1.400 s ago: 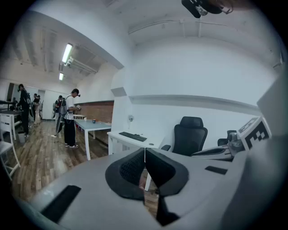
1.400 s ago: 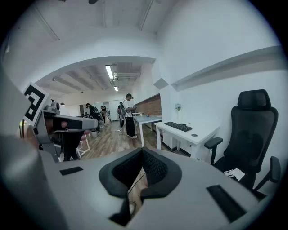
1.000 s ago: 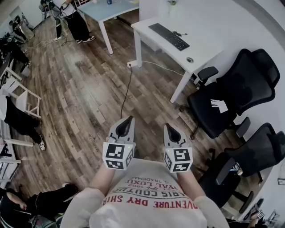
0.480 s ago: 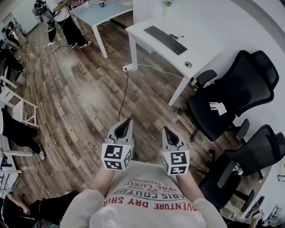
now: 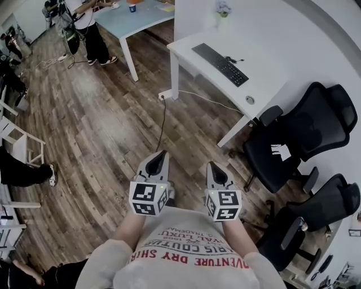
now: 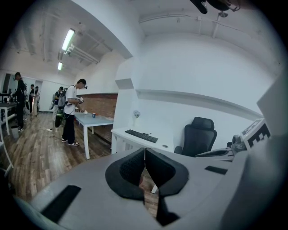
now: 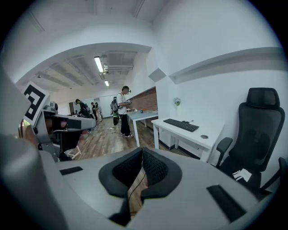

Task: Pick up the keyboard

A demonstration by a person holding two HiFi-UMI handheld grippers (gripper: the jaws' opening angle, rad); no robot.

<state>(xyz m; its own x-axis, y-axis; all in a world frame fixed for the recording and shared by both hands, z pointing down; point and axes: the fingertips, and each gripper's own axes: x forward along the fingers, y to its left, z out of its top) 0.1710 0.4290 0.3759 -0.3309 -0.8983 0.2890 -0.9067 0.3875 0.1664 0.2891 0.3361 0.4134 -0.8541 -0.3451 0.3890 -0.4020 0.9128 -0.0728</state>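
A black keyboard (image 5: 220, 64) lies on a white desk (image 5: 265, 84) far ahead at the upper right; it also shows as the keyboard (image 6: 141, 135) in the left gripper view and the keyboard (image 7: 180, 125) in the right gripper view. My left gripper (image 5: 162, 153) and right gripper (image 5: 212, 165) hang side by side over the wooden floor, well short of the desk. Both are shut with nothing between the jaws: left gripper (image 6: 144, 151), right gripper (image 7: 141, 152).
Black office chairs (image 5: 302, 132) stand right of the desk, another chair (image 5: 316, 211) nearer. A cable (image 5: 162, 118) runs across the floor from a socket block by the desk leg. A light blue table (image 5: 132, 17) and a standing person (image 5: 90, 28) are at the upper left.
Both grippers have travelled forward over the floor together, still shut; the desk with the keyboard has shifted slightly in the head view.
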